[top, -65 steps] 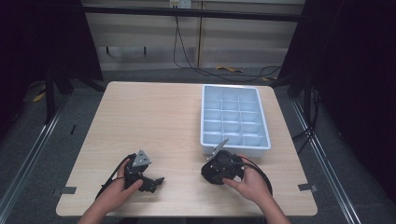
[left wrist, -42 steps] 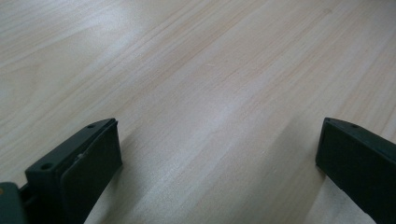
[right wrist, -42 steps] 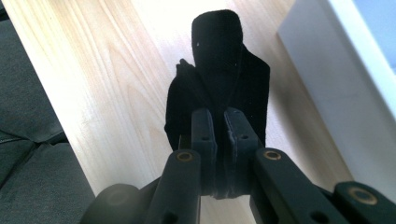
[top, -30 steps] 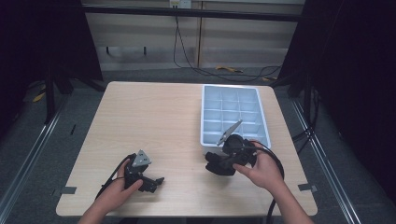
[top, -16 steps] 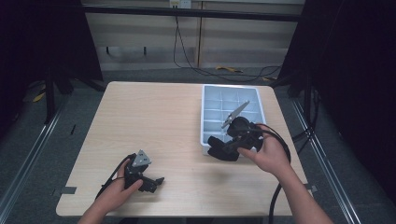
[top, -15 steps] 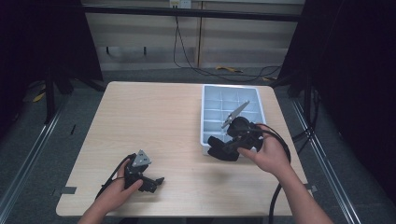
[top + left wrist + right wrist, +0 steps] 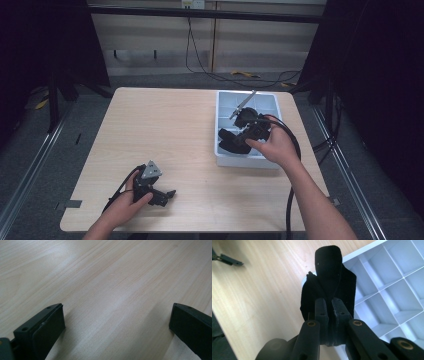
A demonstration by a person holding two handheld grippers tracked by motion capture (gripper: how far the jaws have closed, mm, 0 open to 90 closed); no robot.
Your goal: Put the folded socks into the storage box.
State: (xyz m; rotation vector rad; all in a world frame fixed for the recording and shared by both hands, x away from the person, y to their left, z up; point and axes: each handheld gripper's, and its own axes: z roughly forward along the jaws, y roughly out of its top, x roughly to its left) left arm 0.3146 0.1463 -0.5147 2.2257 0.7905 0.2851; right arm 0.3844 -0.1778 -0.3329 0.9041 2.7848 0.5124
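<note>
- The right gripper (image 7: 231,142) has travelled up from the near edge of the desk (image 7: 165,130) and now hangs over the compartment tray (image 7: 272,102), near its front-left cells.
- Its jaws are clenched on a black cloth item (image 7: 329,287), which droops from them over the tray's corner.
- The cloth looks about ready to go into a compartment; lowering and letting go is what remains.
- The left gripper (image 7: 162,196) has stayed at the desk's near side, jaws spread wide, nothing between them.
</note>
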